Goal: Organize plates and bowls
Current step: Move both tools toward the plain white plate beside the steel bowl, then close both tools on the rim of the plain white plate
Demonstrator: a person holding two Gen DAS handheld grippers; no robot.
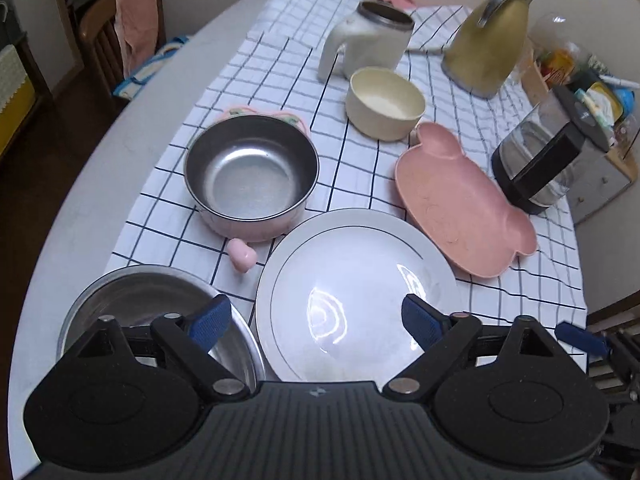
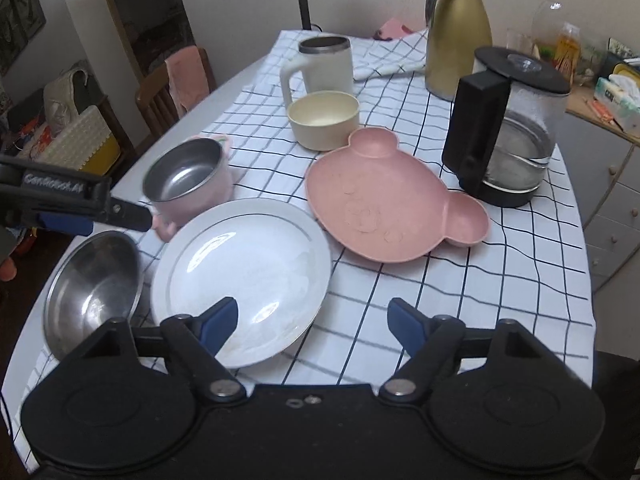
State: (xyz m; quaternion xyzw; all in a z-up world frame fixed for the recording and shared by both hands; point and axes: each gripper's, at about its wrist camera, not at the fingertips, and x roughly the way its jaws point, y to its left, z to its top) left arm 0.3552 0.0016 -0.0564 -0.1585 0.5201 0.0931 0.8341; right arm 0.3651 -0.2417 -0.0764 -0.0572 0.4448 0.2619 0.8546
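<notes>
Left gripper [image 1: 316,322] is seen with jaws spread wide, nothing held, hovering over the near rim of the white plate [image 1: 356,292]. Right gripper [image 2: 312,322] is likewise wide open and empty, positioned above the plate's near right edge and the checked cloth [image 2: 460,280].

White plate is laid flat at the near centre of the counter [image 1: 80,208]. A steel bowl [image 1: 160,312] is set just beside it on the left, at the cloth's edge. The pink steel-lined bowl [image 1: 252,176] is located behind those two, with its small pink handle pointed toward the plate. The pink bear-shaped plate [image 1: 464,204] is placed right of the white plate, close to it; contact cannot be told. The cream bowl [image 1: 384,102] is found further back, just beside the bear plate's ear.

Behind: white mug [image 1: 366,42], gold jug [image 1: 490,36], glass carafe [image 1: 548,160].
</notes>
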